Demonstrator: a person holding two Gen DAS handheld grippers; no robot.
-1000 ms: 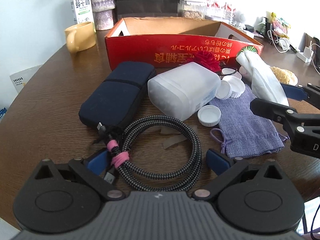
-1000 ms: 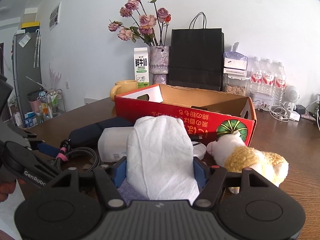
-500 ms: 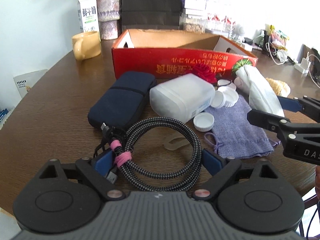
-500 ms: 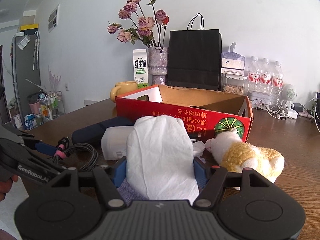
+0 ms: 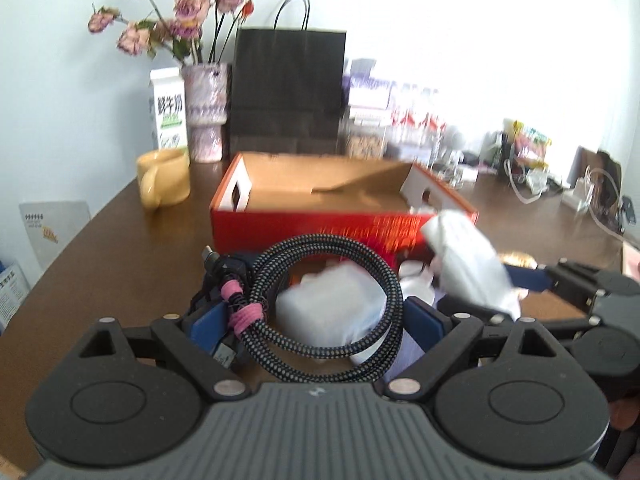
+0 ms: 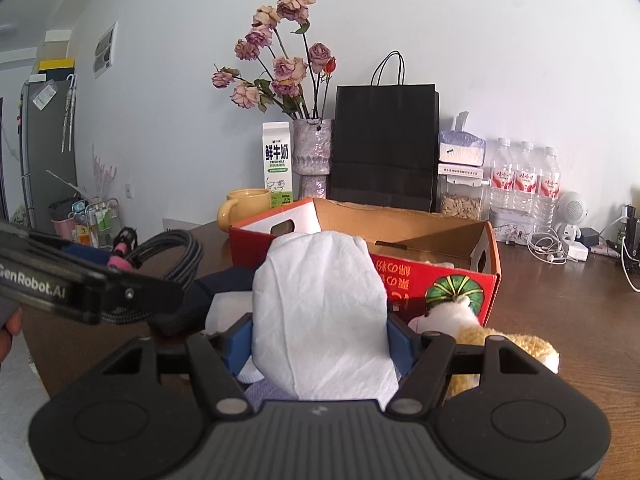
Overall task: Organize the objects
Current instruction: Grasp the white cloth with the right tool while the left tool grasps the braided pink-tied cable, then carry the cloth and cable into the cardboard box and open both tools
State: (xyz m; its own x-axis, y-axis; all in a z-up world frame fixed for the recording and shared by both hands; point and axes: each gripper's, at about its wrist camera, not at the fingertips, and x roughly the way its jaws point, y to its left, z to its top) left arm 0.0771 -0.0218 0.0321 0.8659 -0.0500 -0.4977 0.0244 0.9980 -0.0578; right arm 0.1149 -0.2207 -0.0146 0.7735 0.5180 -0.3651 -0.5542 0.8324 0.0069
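Here the left gripper (image 5: 316, 322) is clamping the coiled braided cable (image 5: 328, 308) between its two blue pads (image 5: 208, 326), with the jaws standing fairly wide because the coil fills the gap. The cable is hanging clear of the table (image 5: 120, 248), its pink ties (image 5: 246, 314) sitting against the left pad. In the right wrist view the same coil is showing raised at the left, above the table's near edge.

The right gripper (image 6: 320, 340) is gripping a white paper-wrapped bundle (image 6: 320, 312), its blue fingers (image 6: 240, 340) pressing in on both sides and the bundle standing upright between them. In the left wrist view this gripper is sitting off to the right, with the bundle tilted in front of the red cardboard box (image 5: 320, 216).

The box is lying open-topped toward the far side of the table, with a yellow mug (image 5: 164, 178) to its left. A white plastic container (image 5: 332, 304) is showing, blurred, through the cable loop, and a plush toy (image 6: 488, 336) is lying just beside the box's near right corner.
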